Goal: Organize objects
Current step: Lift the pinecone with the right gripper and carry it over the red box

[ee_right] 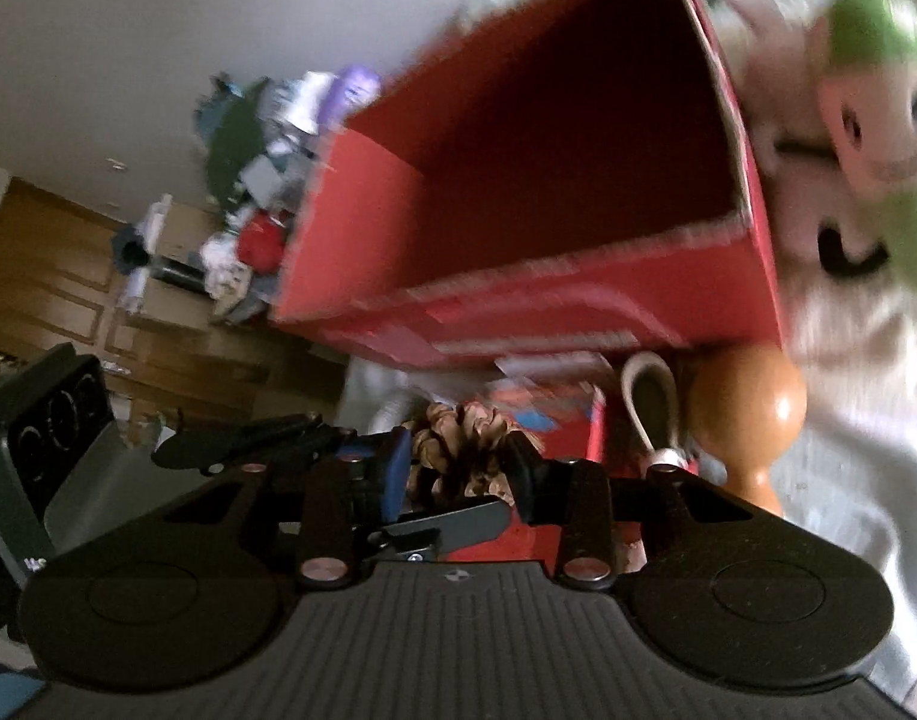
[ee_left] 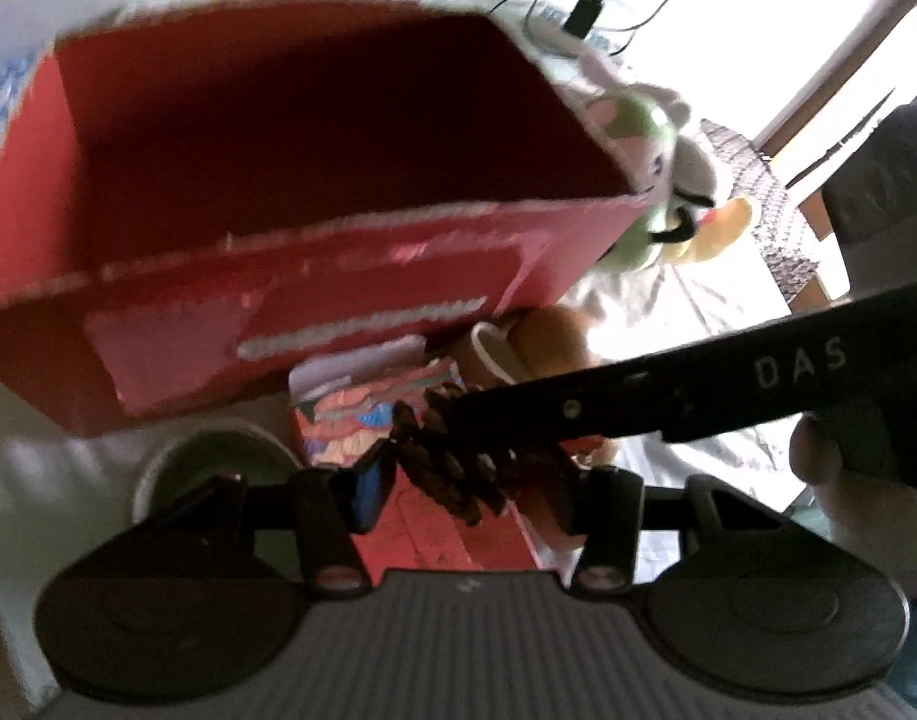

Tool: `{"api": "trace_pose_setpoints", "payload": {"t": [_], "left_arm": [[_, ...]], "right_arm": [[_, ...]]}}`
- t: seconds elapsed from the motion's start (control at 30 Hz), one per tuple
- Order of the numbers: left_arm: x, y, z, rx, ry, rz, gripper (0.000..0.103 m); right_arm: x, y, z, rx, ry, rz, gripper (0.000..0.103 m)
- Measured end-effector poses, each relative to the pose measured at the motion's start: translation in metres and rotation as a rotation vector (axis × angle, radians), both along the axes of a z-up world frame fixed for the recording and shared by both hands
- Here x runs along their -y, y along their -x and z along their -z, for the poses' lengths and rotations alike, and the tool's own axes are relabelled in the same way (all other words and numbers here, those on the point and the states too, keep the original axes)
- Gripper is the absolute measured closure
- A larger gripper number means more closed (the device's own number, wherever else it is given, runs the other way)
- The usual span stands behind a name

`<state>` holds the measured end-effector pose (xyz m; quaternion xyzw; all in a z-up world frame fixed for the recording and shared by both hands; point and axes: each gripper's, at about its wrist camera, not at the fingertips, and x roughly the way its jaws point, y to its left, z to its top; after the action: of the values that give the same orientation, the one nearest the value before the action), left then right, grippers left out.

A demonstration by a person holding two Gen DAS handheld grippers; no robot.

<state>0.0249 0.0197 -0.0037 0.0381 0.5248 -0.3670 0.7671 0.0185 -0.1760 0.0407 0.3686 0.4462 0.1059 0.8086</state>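
A brown pine cone [ee_left: 452,462] [ee_right: 458,438] hangs just in front of a big open red cardboard box [ee_left: 338,252] [ee_right: 518,300] whose inside looks dark and bare. My right gripper [ee_right: 458,465] is shut on the cone, with a pad on each side. In the left wrist view its black arm reaches in from the right, held by a hand [ee_left: 860,492]. My left gripper [ee_left: 470,480] brackets the same cone. Its blue pad lies against the cone's left side, and the other side is in shadow.
Below the box lie a colourful patterned packet [ee_left: 350,420], a white cup [ee_right: 647,396], an orange wooden knob [ee_right: 746,414] and a grey round dish [ee_left: 212,456]. A green and white plush toy [ee_right: 866,120] leans on the box's right. Clutter [ee_right: 248,180] is piled at its left.
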Motion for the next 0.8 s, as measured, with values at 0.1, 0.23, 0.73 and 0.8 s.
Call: {"api": "trace_pose_setpoints", "payload": {"t": [0.1, 0.23, 0.73, 0.8], "left_arm": [[-0.002, 0.001, -0.029, 0.067, 0.028, 0.023, 0.050], [-0.001, -0.012, -0.069, 0.171, 0.078, 0.052, 0.050], [0.060, -0.128, -0.056, 0.207, 0.054, 0.095, 0.051], [0.066, -0.138, -0.043, 0.177, 0.037, 0.098, 0.051]], "right_arm": [[0.005, -0.005, -0.033, 0.094, 0.050, 0.004, 0.066], [0.013, -0.030, -0.060, 0.173, 0.146, 0.025, 0.066], [0.044, -0.116, -0.025, 0.047, 0.362, 0.045, 0.066], [0.049, -0.126, -0.015, 0.018, 0.366, 0.043, 0.066]]}}
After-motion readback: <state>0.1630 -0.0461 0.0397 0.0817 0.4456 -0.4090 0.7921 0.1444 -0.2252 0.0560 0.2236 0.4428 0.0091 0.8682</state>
